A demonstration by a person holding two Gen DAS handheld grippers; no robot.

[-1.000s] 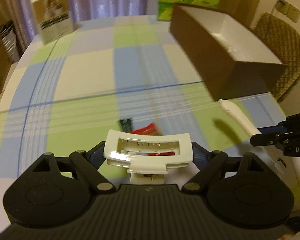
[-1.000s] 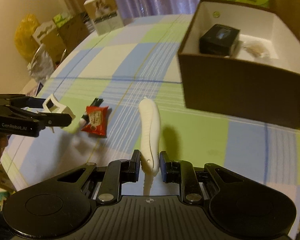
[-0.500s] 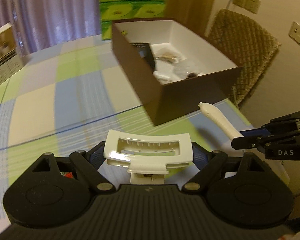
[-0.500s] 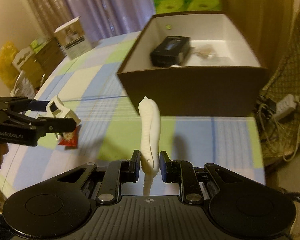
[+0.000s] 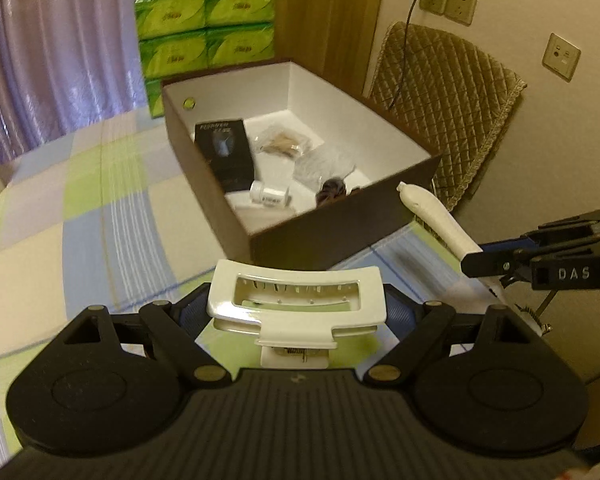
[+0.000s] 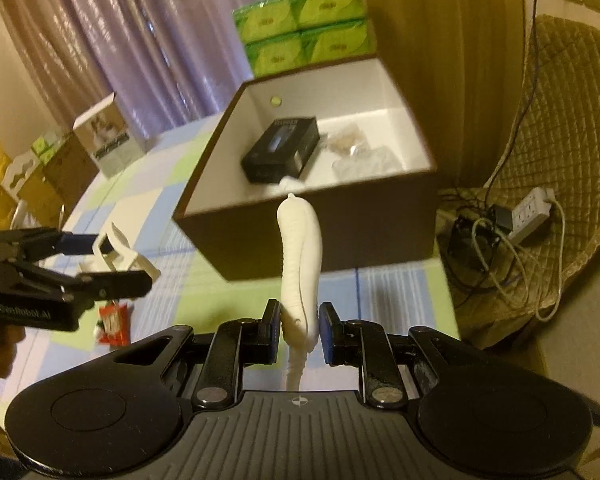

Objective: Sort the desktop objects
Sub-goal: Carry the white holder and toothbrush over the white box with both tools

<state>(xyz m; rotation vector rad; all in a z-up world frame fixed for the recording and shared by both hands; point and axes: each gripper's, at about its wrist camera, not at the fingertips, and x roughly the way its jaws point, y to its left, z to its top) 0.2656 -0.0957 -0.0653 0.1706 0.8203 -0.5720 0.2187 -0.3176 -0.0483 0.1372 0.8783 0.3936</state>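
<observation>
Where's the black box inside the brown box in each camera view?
Left wrist: black box lies upper centre, along the brown box's left inner wall.
Right wrist: black box sits centre, in the box's near-left part.
Shared landmark: green packs behind the brown box.
</observation>
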